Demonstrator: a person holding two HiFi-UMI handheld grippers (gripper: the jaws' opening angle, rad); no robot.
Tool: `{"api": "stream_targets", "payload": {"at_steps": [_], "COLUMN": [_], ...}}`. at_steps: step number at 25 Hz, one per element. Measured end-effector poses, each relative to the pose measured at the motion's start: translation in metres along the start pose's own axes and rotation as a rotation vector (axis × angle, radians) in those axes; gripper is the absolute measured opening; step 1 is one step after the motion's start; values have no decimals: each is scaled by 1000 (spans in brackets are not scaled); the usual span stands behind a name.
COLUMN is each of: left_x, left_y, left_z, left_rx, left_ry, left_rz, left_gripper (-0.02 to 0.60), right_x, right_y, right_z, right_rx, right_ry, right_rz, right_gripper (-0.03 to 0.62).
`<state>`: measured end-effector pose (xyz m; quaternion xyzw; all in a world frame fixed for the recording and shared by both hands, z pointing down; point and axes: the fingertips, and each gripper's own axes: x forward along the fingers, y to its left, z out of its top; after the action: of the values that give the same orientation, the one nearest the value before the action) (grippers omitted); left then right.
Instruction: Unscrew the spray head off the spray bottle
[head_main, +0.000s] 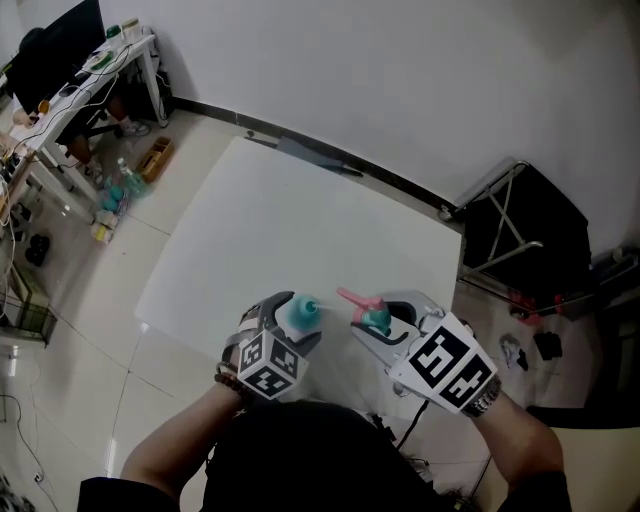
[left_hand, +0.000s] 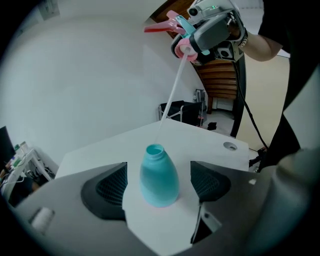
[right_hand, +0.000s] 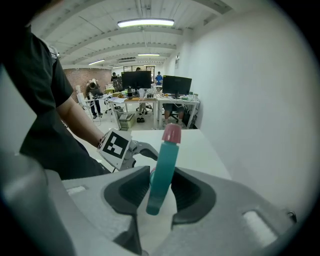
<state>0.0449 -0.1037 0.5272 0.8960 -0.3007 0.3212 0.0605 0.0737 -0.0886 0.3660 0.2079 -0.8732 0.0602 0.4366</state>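
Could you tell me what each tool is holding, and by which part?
The right tool grips the spray head by its teal body. The left tool holds nothing; its open jaws flank the bottle.

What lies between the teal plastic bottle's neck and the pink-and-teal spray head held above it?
Only the thin white dip tube of the spray head, slanting down toward the teal bottle; left gripper view shows it.

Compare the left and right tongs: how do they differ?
Left tongs stand open around the teal bottle, not touching it; right tongs are clamped on the spray head. Left tongs sit low at the table; right tongs are raised above it. Both frame a teal part.
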Motion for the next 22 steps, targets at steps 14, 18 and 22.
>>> {"api": "stream_targets", "payload": {"at_steps": [14, 18, 22], "left_x": [27, 32, 37], "left_y": [-7, -8, -9], "left_z": [-22, -25, -26], "left_rx": [16, 13, 10], "left_ry": [21, 20, 19], "left_rz": [-40, -52, -63], "left_gripper": [433, 433, 433], "right_x": [32, 44, 58], "right_y": [9, 11, 11], "right_z": [1, 1, -1], "right_rx": [-44, -55, -57], "right_ry": [136, 163, 189], "right_rz": [47, 56, 66], "right_gripper": [123, 123, 123]}}
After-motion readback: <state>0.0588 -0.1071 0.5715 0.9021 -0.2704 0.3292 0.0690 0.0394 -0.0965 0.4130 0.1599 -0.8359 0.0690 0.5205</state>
